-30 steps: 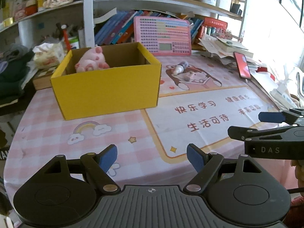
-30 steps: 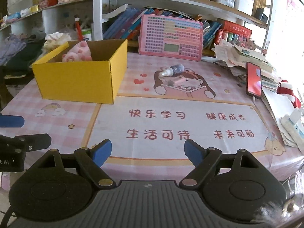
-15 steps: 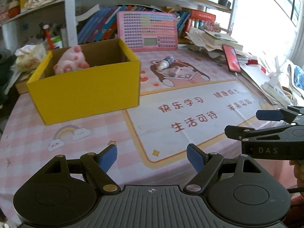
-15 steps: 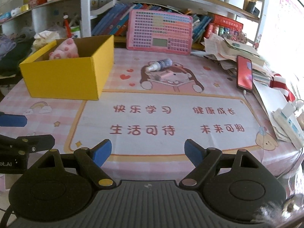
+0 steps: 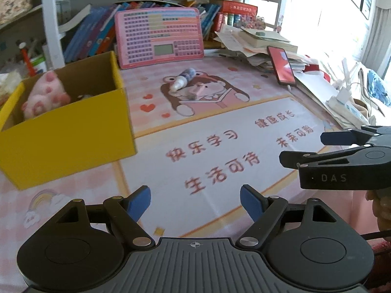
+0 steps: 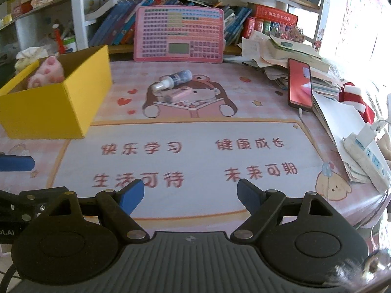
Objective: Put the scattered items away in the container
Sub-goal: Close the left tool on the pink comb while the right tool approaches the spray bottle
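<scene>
Bottle (image 6: 174, 79) lies ahead of your right tongs (image 6: 190, 194), neck pointing left; both tongs gape empty.

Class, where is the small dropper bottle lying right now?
The dropper bottle lies on the mat's cartoon figure, in front of the pink keyboard toy, right of the yellow box.

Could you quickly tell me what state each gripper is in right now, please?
Left gripper: open, holding nothing, above the mat.
Right gripper: open, holding nothing, above the mat.
</scene>
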Tool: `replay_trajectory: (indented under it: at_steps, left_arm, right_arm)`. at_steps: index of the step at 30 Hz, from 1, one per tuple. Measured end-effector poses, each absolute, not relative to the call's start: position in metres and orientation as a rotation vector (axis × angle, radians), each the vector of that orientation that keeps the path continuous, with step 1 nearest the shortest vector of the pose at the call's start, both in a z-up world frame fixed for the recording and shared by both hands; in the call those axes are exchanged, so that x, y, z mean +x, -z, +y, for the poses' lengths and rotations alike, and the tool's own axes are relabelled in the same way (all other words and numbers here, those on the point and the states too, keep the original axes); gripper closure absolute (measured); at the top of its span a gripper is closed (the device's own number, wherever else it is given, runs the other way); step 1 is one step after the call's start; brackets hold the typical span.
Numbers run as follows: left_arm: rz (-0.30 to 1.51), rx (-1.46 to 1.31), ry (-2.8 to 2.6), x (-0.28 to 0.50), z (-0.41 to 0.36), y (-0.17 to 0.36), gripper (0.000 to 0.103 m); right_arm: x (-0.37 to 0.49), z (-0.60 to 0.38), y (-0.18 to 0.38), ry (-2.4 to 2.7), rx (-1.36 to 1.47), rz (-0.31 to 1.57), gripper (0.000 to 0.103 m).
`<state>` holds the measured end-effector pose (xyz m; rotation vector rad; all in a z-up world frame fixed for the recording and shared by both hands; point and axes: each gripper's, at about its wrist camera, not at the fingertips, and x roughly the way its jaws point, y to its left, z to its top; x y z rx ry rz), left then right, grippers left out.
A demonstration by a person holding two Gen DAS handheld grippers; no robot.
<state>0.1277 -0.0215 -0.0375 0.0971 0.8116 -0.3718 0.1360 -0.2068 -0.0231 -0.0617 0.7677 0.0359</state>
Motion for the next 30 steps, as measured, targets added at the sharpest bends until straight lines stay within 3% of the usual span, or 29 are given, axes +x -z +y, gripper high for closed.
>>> replay_trajectory:
  at_steps: [30]
  left_arm:
    - [0.770, 0.102, 0.229, 0.287, -0.127, 0.052, 0.022]
  right_arm:
    - [0.316, -0.309, 0.021, -0.226, -0.005, 0.710, 0.019]
